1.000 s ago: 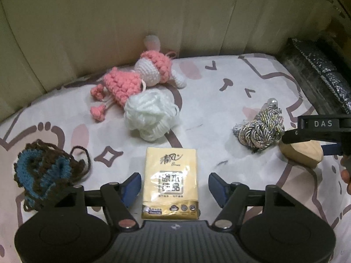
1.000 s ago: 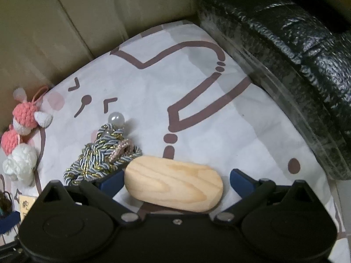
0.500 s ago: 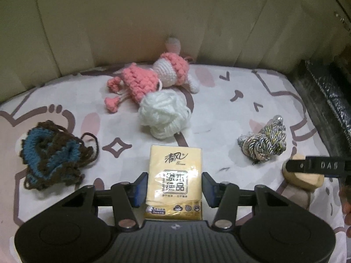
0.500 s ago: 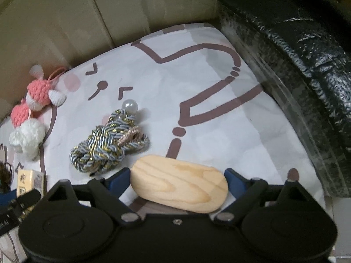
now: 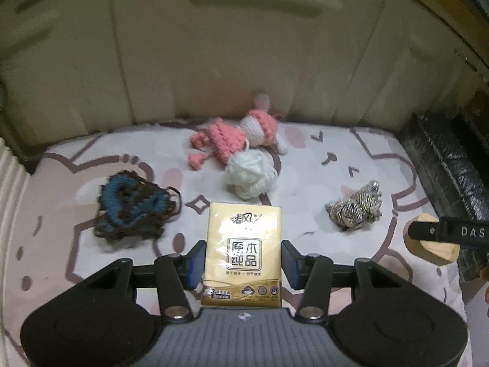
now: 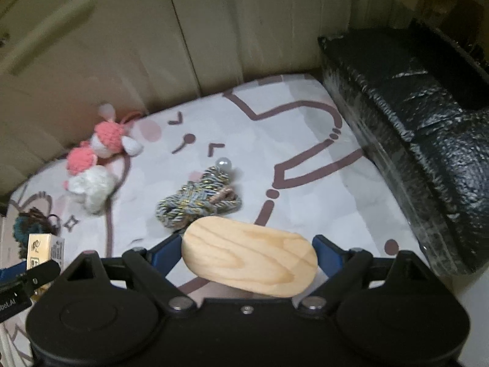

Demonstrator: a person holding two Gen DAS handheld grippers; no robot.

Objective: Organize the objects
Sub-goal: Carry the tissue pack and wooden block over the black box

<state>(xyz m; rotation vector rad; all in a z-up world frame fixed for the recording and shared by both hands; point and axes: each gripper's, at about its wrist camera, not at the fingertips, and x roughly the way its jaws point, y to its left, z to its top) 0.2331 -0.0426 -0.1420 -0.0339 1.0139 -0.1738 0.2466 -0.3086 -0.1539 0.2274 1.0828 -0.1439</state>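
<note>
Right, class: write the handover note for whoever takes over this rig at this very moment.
Left gripper: fingers closed on the yellow tissue pack, lifted off the patterned sheet.
Right gripper: fingers closed on the ends of the oval wooden block, also raised.
Lying loose on the sheet: pink crochet doll, white yarn ball, blue-brown yarn bundle, silver braided cord.
Done: both picks made.
Left: place the pack and block, then gather the four loose items. No destination is visible; the black padded case sits at the right.
</note>
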